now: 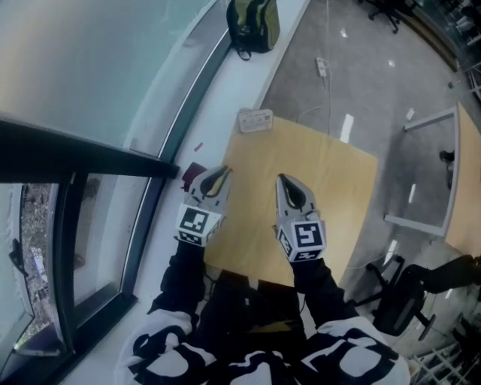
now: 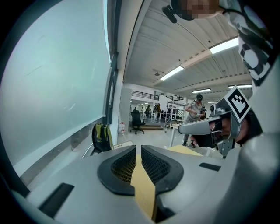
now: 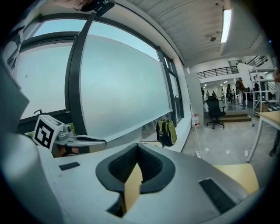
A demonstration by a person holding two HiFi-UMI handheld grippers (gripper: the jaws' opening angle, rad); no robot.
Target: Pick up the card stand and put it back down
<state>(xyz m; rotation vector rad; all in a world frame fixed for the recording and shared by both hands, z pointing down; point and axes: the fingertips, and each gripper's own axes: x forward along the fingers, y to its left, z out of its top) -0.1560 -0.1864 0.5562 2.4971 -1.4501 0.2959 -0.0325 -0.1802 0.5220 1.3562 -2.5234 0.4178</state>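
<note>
The card stand (image 1: 255, 119) is a small whitish piece at the far edge of the light wooden table (image 1: 338, 203), and nothing is touching it. It shows small beyond the jaw tips in the left gripper view (image 2: 124, 145) and in the right gripper view (image 3: 147, 143). My left gripper (image 1: 219, 176) hovers over the table's left edge, its jaws together and empty. About a hand's width to its right, my right gripper (image 1: 282, 181) is also shut and holds nothing. Both point toward the stand from well short of it.
A green and black backpack (image 1: 253, 22) sits on the white ledge along the window, beyond the stand. A cable and power strip (image 1: 322, 66) lie on the grey floor. A black office chair (image 1: 406, 293) stands at the lower right, another table (image 1: 466, 188) at the right.
</note>
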